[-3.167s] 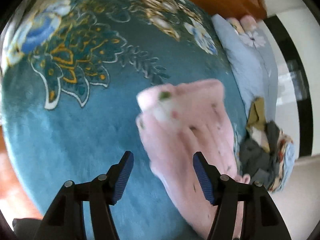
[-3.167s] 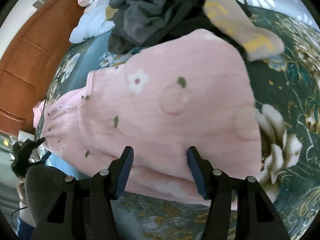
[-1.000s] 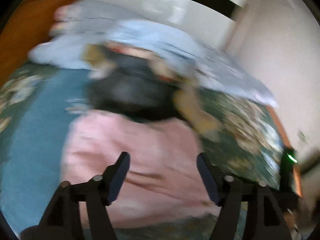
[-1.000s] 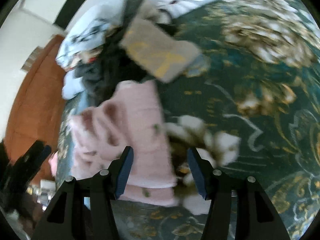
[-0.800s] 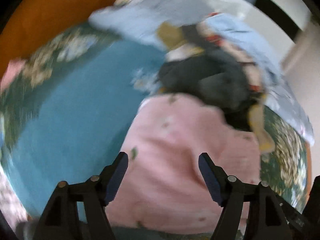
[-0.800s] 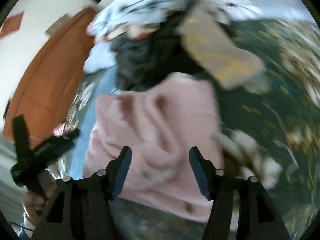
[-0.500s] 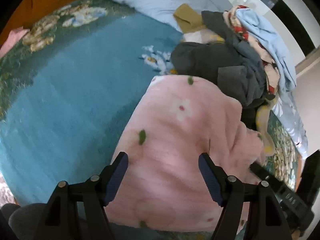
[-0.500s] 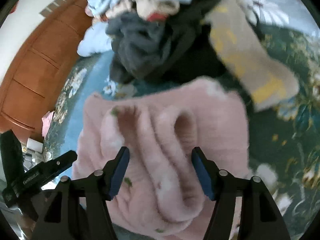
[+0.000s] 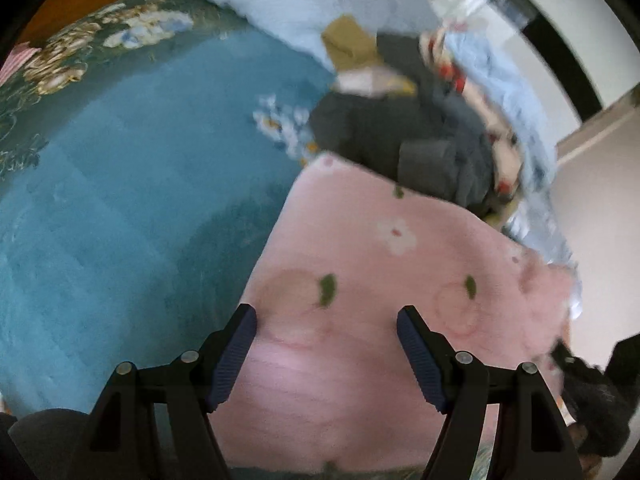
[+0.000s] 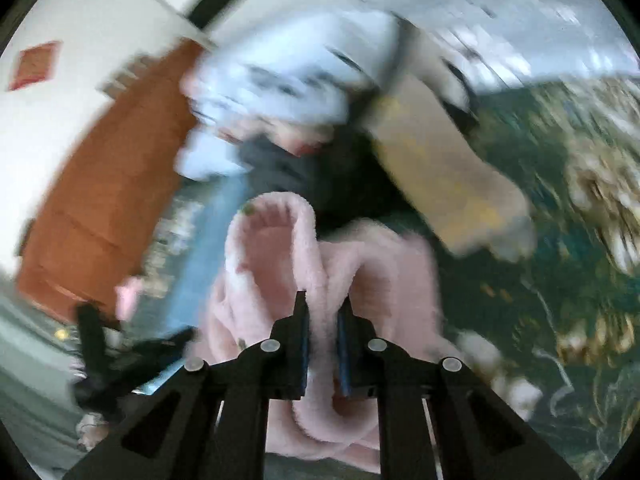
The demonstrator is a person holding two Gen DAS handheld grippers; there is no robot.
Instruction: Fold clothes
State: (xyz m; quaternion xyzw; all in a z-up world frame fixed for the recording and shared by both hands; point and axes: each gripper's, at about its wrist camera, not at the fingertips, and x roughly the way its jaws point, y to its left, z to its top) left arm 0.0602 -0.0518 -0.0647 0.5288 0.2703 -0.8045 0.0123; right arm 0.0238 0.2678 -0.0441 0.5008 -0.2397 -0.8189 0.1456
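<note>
A fluffy pink garment (image 9: 360, 280) with small flower and leaf prints lies on the teal floral bedspread (image 9: 120, 184). My left gripper (image 9: 326, 354) is open and hovers over the garment's near part, holding nothing. In the right wrist view my right gripper (image 10: 323, 318) is shut on a bunched fold of the pink garment (image 10: 276, 248), and the cloth rises in a loop just past the fingers. The right wrist view is blurred by motion.
A pile of unfolded clothes (image 9: 420, 136), dark grey, tan and light blue, lies just beyond the pink garment; it also shows in the right wrist view (image 10: 436, 172). A light blue pillow (image 9: 288, 4) lies at the back. A wooden headboard (image 10: 108, 184) stands on the left.
My right gripper has gone from open over the pink garment to shut on a fold of it. My left gripper has moved nearer over the garment and stays open.
</note>
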